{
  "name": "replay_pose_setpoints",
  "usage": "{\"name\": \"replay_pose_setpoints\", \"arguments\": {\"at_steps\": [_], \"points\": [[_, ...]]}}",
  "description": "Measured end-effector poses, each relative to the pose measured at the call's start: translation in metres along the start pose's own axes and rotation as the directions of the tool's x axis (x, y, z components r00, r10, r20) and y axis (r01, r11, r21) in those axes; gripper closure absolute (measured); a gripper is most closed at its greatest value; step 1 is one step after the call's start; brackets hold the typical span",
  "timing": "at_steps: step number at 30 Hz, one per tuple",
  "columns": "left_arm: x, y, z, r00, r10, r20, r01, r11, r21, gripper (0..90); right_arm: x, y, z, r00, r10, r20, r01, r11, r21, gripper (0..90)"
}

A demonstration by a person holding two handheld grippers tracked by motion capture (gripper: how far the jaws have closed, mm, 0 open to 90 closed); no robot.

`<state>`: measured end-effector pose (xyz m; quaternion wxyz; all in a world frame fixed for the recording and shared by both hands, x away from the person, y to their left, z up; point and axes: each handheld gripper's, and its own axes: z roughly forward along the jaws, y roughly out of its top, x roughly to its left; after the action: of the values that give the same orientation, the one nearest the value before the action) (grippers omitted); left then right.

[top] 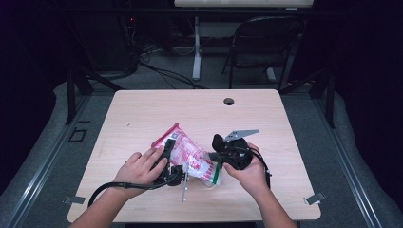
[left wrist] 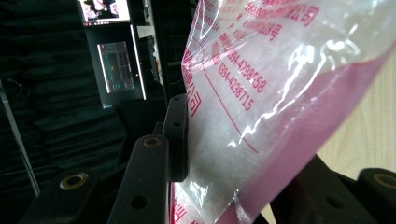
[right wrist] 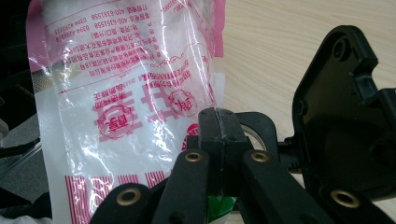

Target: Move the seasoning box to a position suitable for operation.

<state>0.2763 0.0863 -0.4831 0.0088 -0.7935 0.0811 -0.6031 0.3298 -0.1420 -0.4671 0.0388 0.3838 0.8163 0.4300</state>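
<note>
High view is showing one crinkly clear plastic bag with pink print (top: 186,153) lying near the front edge of one pale wooden table (top: 142,114), between the left gripper (top: 167,159) and the right gripper (top: 219,154); one dark folding chair (top: 266,42) is standing behind on grey floor. Left gripper view is showing the glossy bag sitting between two black jaws, one pad pressing it. Right gripper view is showing jaws clenched together on the bag's green-edged end.
</note>
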Motion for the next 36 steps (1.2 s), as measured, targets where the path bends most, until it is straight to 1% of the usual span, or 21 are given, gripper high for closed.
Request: {"name": "replay_pose_setpoints", "arguments": {"at_steps": [3,7,9,13,17,22,26,30,31,36], "points": [[0.0006,0.0001,0.0007,1.0000,0.009,0.005,-0.009,1.0000,0.001,69.2,-0.0001,-0.0001,0.0007,1.0000,0.001,-0.001,-0.001,1.000,0.000,90.0],[0.0010,0.0005,0.0010,1.0000,0.006,0.005,-0.006,1.0000,0.001,69.5,-0.0003,-0.0001,0.0015,1.0000,0.001,-0.003,-0.001,1.000,-0.004,90.0],[0.0018,0.0011,0.0010,0.9998,0.019,0.009,-0.019,0.9998,0.003,69.7,-0.0007,-0.0004,0.0021,1.0000,0.005,-0.004,-0.005,1.000,-0.004,90.0],[0.0023,0.0017,0.0012,0.9996,0.026,0.008,-0.026,0.9997,0.005,69.8,-0.0014,-0.0003,0.0023,1.0000,0.002,0.000,-0.002,1.000,0.004,90.0],[0.0021,0.0025,0.0011,0.9993,0.038,0.003,-0.038,0.9992,0.008,70.0,-0.0019,-0.0006,0.0028,1.0000,0.006,0.001,-0.006,1.000,0.003,90.0],[0.0006,0.0027,0.0013,0.9990,0.043,-0.011,-0.042,0.9991,0.004,70.3,-0.0023,-0.0011,0.0038,1.0000,0.007,0.000,-0.007,1.000,0.005,90.0],[0.0010,0.0035,0.0012,0.9982,0.060,-0.007,-0.060,0.9982,0.008,70.5,-0.0031,-0.0013,0.0045,1.0000,0.006,0.000,-0.006,1.000,0.006,90.0],[0.0006,0.0041,0.0015,0.9985,0.055,-0.009,-0.055,0.9985,0.006,70.7,-0.0038,-0.0016,0.0045,1.0000,0.009,0.000,-0.009,1.000,0.007,90.0],[0.0010,0.0049,0.0013,0.9977,0.066,-0.015,-0.066,0.9978,0.008,70.8,-0.0039,-0.0017,0.0045,0.9999,0.011,0.001,-0.011,1.000,0.007,90.0],[0.0010,0.0056,0.0011,0.9973,0.071,-0.017,-0.071,0.9974,0.006,71.2,-0.0046,-0.0019,0.0045,0.9999,0.012,0.003,-0.012,1.000,0.007,90.0]]}}
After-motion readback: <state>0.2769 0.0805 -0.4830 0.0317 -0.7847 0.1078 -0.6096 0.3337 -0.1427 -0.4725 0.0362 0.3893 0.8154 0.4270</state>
